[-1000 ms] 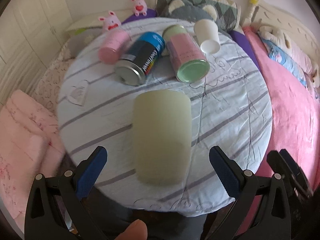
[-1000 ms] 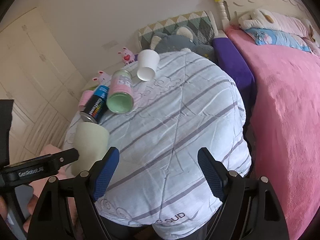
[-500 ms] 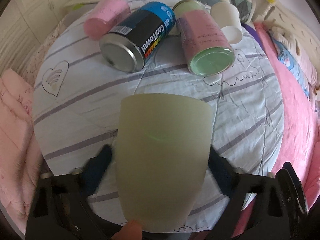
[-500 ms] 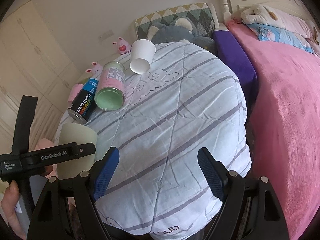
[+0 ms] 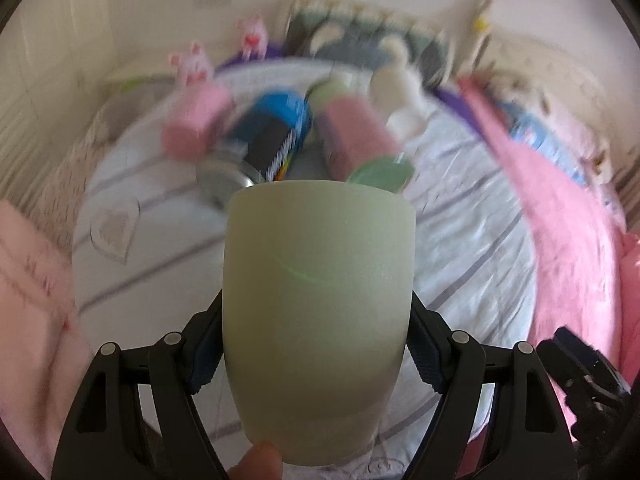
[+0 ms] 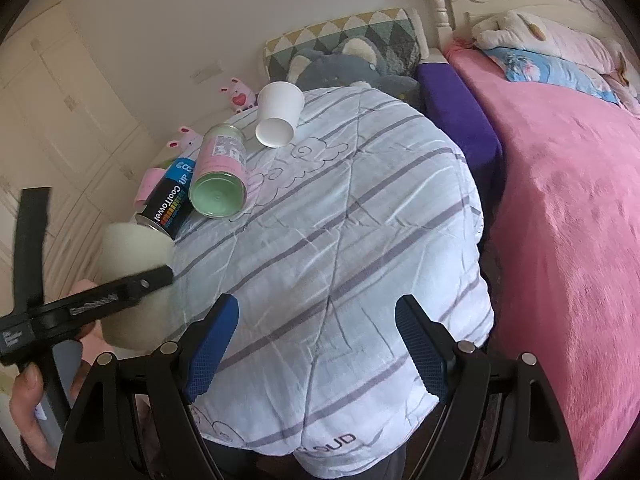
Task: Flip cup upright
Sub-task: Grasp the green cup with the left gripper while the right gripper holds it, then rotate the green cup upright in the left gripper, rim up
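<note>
Left wrist view: my left gripper (image 5: 316, 344) is closed on the cup (image 5: 318, 300), one blue pad on each side of its lower body. The cup fills the centre of the view, in front of the blue can (image 5: 276, 140) and above the near part of the table (image 5: 480, 240). Whether it touches the cloth I cannot tell.

Handling, as I judge it: the cup looks like matte, pale green plastic, so light, stiff and unlikely to break. Its wall is smooth and tapers to a rounded end, so it could slide out along the taper. The best hold is across the body at mid-height, pads square on opposite sides, with moderate pressure.

Right wrist view: my right gripper (image 6: 316, 344) hangs wide apart and empty over the near edge of the table, well to the right of the can (image 6: 168, 200). The cup (image 6: 136, 272) sits beside the can's near end, crossed by the left gripper's finger.

Change: a second ago the cup lay free on the cloth between spread left fingers; they have since moved in and closed. The background is now motion-blurred, so I judge the turn under way.
</note>
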